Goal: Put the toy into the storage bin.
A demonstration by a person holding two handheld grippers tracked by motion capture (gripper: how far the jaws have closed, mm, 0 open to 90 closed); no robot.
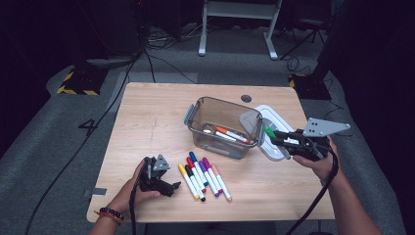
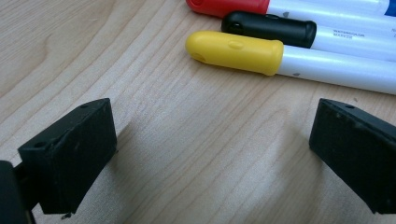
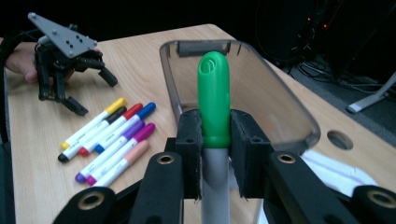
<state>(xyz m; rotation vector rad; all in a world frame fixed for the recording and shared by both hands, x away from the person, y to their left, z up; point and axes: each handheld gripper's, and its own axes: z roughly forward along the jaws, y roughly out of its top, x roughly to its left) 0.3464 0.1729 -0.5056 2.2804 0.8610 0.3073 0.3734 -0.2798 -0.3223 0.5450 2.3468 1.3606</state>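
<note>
With two markers already in the clear bin [image 1: 222,128], the right gripper [image 1: 276,136] clamps the green marker [image 3: 214,95] at the bin's rim, while seven markers [image 1: 203,175] wait on the worktop [image 1: 147,112] beside the open, empty left gripper [image 1: 169,186].

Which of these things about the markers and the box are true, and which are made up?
1. The right gripper holds a green marker. True.
2. The left gripper is squeezing the yellow marker. False: its jaws stand open and apart from it, with bare table between them.
3. The clear box already has markers inside. True: an orange-capped one lies in it with others.
4. The lid is snapped on the box. False: it lies on the table beside the box.
5. Seven markers lie in a row on the table. True.
</note>
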